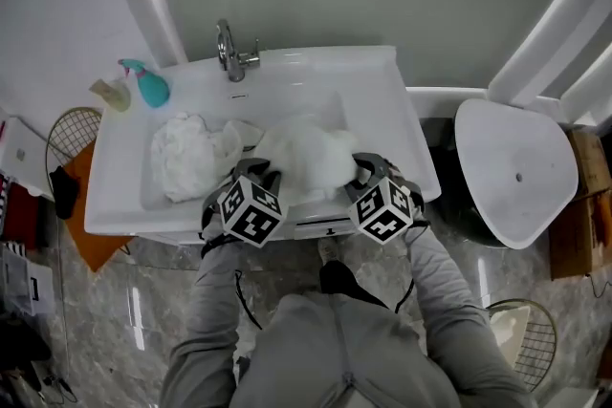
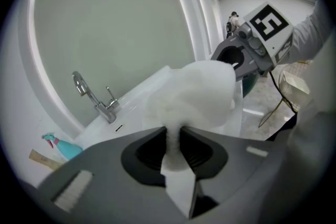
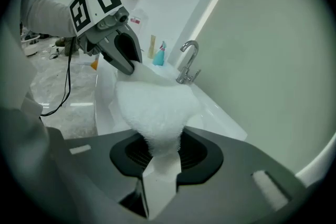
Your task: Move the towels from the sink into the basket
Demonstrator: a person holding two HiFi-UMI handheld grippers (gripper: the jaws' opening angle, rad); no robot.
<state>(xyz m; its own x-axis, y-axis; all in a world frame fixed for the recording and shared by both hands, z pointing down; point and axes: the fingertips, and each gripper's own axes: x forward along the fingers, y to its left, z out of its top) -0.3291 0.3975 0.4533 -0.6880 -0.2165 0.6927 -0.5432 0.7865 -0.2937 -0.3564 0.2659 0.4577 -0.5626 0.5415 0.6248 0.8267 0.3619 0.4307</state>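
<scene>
- Over the sink's [image 1: 382,81] front edge, the lifted towel [image 1: 306,158] spans between the left claw [image 1: 254,175] and the right claw [image 1: 367,170], its long axis along that edge. Each claw is clenched on one end.
- A second towel [image 1: 186,153] lies in the sink's left half.
- One wire basket [image 1: 72,134] stands off the sink's left edge, nearer the left claw.

The faucet [image 1: 232,53] stands at the back rim of the sink [image 1: 382,72], with a spray bottle [image 1: 148,83] at the back left corner. A crumpled towel [image 1: 186,153] fills the basin's left. The white towel [image 1: 306,158], clamped between the left gripper [image 1: 260,173] and the right gripper [image 1: 369,169], blocks the front middle. The sink's right rim lies bare. A toilet [image 1: 512,172] stands close on the right, and a wire basket [image 1: 72,134] sits on the floor just left of the sink.
</scene>
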